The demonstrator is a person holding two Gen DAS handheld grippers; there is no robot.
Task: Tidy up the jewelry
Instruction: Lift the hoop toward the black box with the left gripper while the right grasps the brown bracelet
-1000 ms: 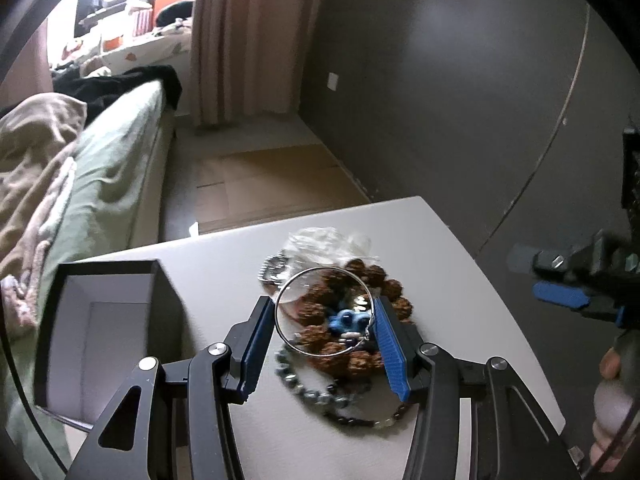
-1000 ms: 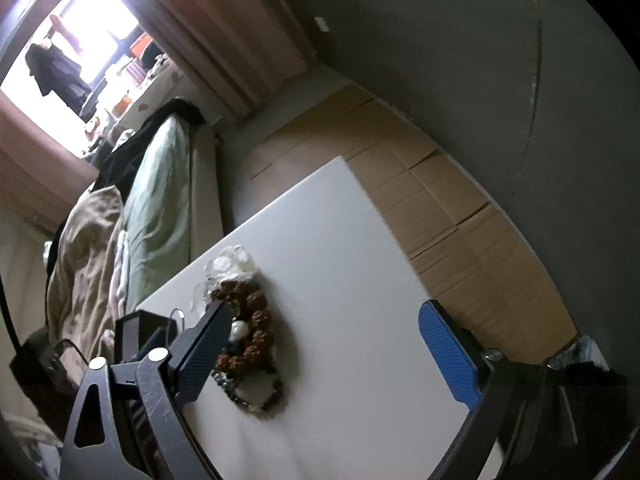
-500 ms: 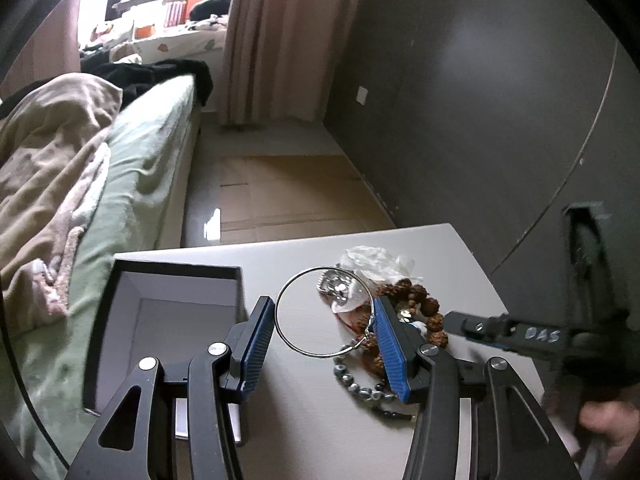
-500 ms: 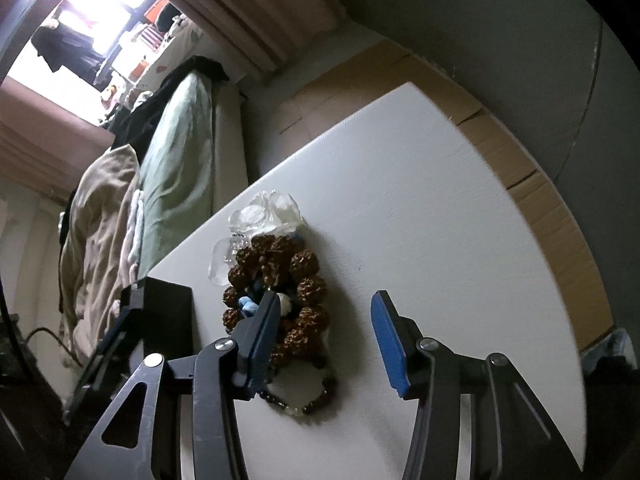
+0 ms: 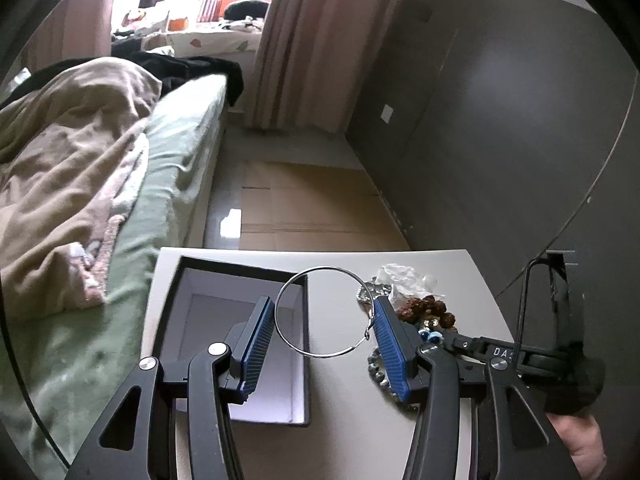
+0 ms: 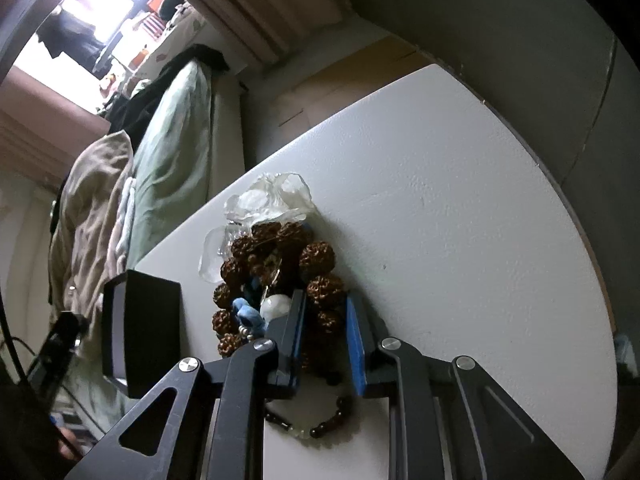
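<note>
Hoop carried toward the box while the bead bracelet gets pinched.

The left gripper (image 5: 326,336) holds the wire hoop (image 5: 325,311) across its spread fingers, low centre of frame, over the open box's (image 5: 236,276) right rim; next it likely needs shifting left, then releasing. The right gripper (image 6: 325,338), low centre and tilted, closes narrowly around the brown bead bracelet (image 6: 316,258) on the table (image 6: 460,220).

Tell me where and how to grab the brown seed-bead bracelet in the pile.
Grip the brown bead bracelet across its near-right arc, coming in low from the table's near edge. That strand lies on the pile's outer side, with bare table beside it. The right tongs already straddle those beads there.
</note>
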